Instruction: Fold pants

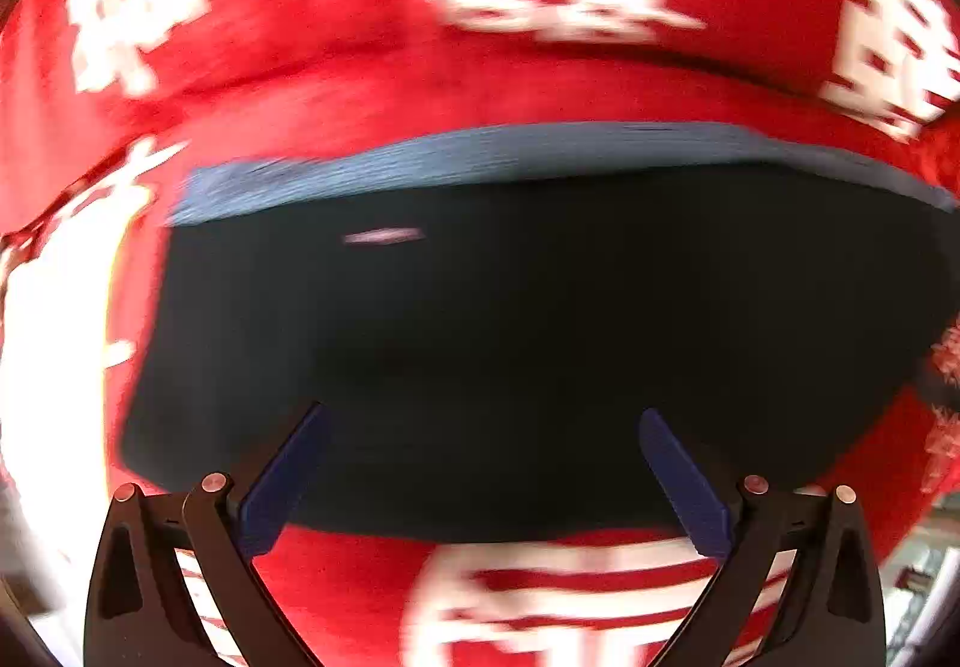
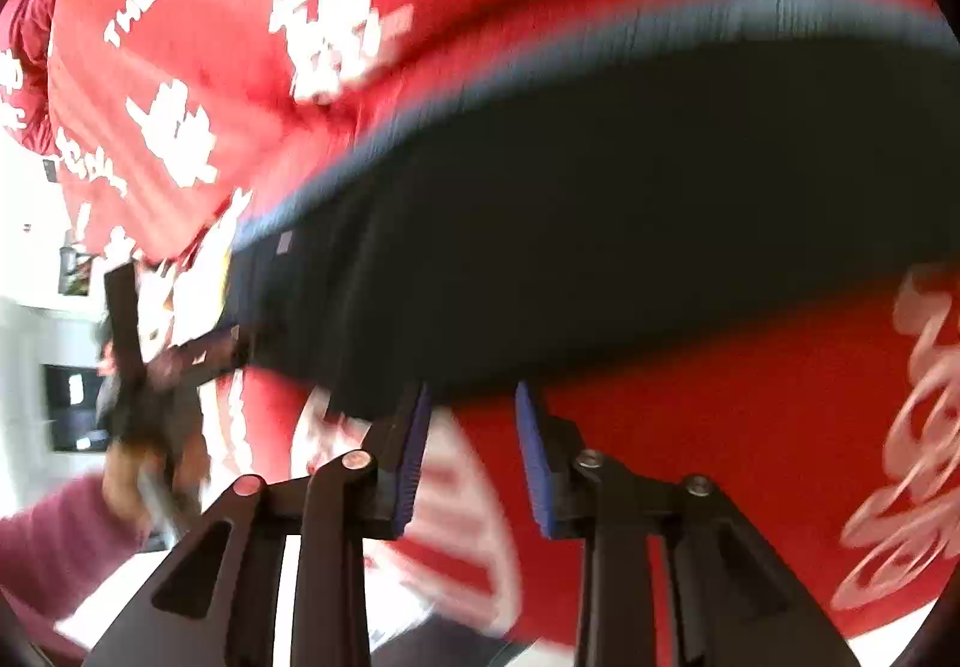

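left gripper (image 1: 480, 415): jaws wide, holding nothing, over the dark folded pants with a blue waistband (image 1: 510, 319) | pants lie flat on the red cloth with white letters (image 1: 336, 43), look folded small already | right gripper (image 2: 471, 397): jaws partly apart, empty, at the pants' near edge | maybe one more fold or done

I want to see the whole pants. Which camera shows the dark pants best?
The left wrist view: the dark pants fill its middle, both side edges and the blue band visible. The right wrist view shows the pants slanted, blurrier, and cut off at the right edge.
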